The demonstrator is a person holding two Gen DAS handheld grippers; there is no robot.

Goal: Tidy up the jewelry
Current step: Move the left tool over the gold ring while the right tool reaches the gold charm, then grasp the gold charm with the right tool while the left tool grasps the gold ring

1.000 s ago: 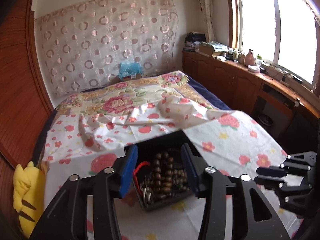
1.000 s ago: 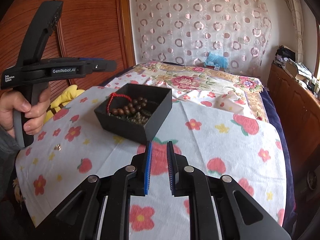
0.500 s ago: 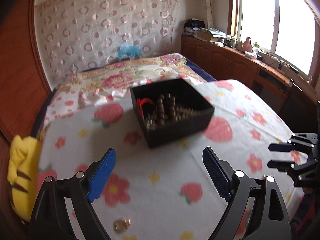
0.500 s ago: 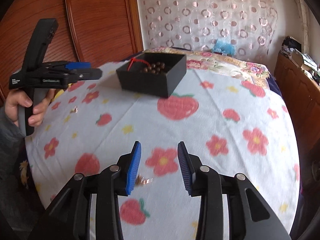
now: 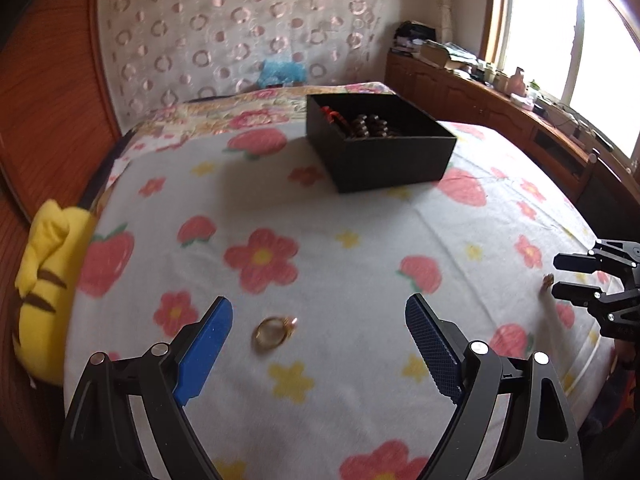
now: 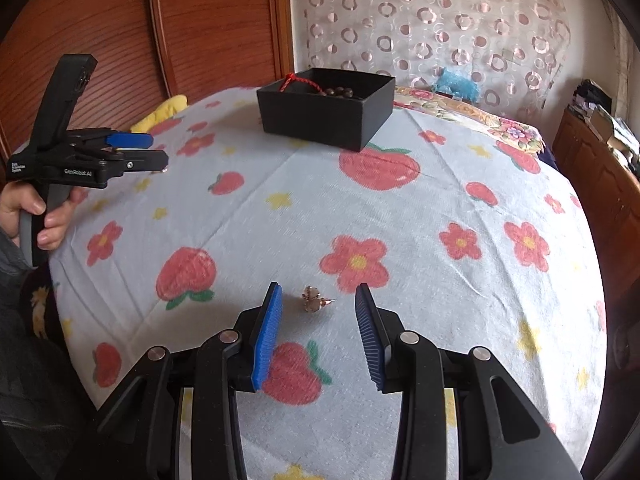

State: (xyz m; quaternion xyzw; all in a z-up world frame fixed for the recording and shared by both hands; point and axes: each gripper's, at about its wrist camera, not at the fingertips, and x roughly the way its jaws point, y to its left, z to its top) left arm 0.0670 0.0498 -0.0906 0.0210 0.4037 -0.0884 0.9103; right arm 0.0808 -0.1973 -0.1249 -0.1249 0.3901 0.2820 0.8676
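Ring (image 5: pixel 272 331) lies flat on the cloth between the left gripper (image 5: pixel 320 344)'s spread fingers, nearer the left pad; the earring (image 6: pixel 314 300) sits between the right gripper (image 6: pixel 318 334)'s parted fingers, post pointing right.

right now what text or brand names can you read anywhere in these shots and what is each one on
"GenRobot.AI": white print on the side of the left gripper, as seen in the right wrist view.
Small stacked white print at the rear of the same gripper body: too small to read surely.
Nothing readable on the black box, the tablecloth, the ring or the earring.
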